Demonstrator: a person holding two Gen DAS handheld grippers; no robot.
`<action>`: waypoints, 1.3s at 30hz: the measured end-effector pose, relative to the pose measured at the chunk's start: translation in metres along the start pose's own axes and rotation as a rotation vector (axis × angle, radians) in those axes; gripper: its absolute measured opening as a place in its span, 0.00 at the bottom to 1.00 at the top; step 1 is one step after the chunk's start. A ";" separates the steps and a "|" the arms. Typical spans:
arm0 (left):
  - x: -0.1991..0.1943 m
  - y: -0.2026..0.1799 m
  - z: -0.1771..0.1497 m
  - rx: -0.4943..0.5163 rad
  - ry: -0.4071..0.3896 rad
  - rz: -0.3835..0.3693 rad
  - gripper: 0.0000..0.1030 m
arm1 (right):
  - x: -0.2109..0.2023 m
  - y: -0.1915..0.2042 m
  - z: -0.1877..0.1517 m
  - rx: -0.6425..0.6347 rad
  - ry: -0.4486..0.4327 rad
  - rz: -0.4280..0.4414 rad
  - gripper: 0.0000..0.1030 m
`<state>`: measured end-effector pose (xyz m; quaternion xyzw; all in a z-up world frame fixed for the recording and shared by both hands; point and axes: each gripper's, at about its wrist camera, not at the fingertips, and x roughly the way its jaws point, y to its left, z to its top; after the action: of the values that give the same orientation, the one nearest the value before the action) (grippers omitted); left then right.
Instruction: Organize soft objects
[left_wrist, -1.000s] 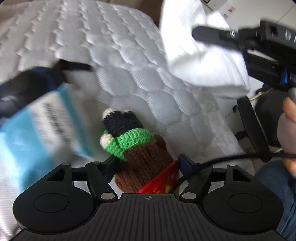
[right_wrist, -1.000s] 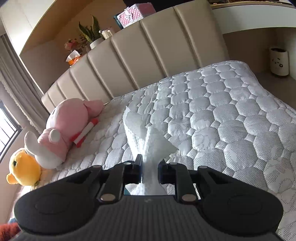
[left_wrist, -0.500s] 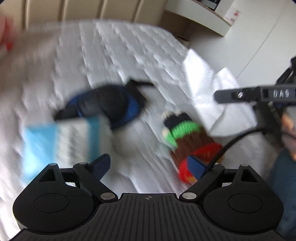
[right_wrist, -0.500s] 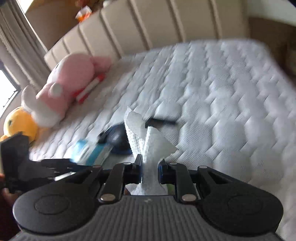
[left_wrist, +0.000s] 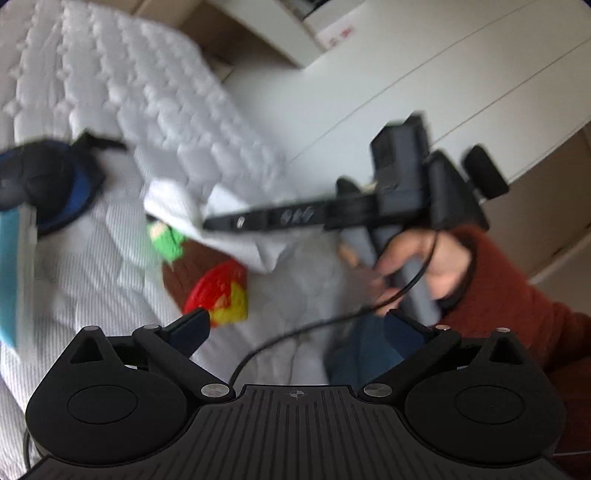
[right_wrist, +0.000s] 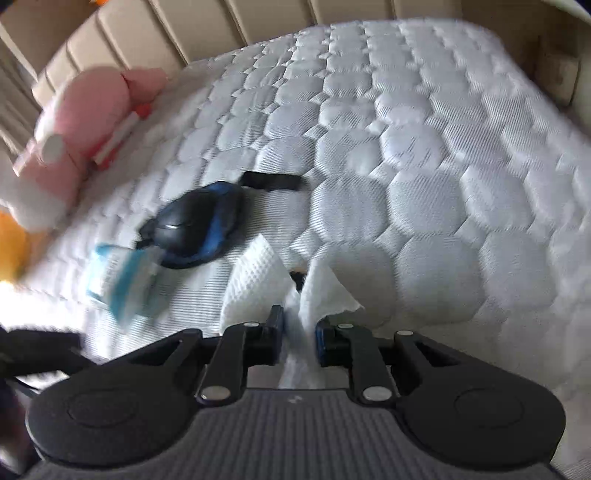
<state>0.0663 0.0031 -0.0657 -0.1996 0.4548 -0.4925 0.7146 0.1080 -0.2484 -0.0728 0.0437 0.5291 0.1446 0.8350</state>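
Note:
A knitted doll in green, brown, red and yellow lies on the white quilted bed. My left gripper stands open just in front of it, holding nothing. My right gripper is shut on a white waffle cloth. In the left wrist view that cloth droops over the doll's head, under the right gripper held by a hand. A black and blue padded piece and a light blue packet lie to the left.
A pink plush and a yellow plush rest by the beige headboard. The bed's right edge drops to a pale floor. A cable crosses in front of my left gripper. A red sleeve is at right.
The left gripper has let go of the knitted doll, opened wide and swung right. The right gripper has dropped toward the bed with the cloth, which now hangs over the doll.

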 end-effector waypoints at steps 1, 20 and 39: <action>-0.006 0.001 0.001 -0.017 -0.031 -0.003 1.00 | 0.001 0.004 0.001 -0.055 -0.001 -0.064 0.13; -0.048 0.066 -0.001 -0.518 -0.196 0.404 1.00 | 0.012 0.044 -0.044 0.034 0.302 0.006 0.11; 0.003 0.018 -0.007 -0.090 -0.015 0.731 1.00 | -0.002 0.016 0.013 0.013 -0.020 0.024 0.14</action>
<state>0.0701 0.0091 -0.0840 -0.0590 0.5122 -0.1828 0.8371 0.1156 -0.2326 -0.0617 0.0570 0.5210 0.1506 0.8382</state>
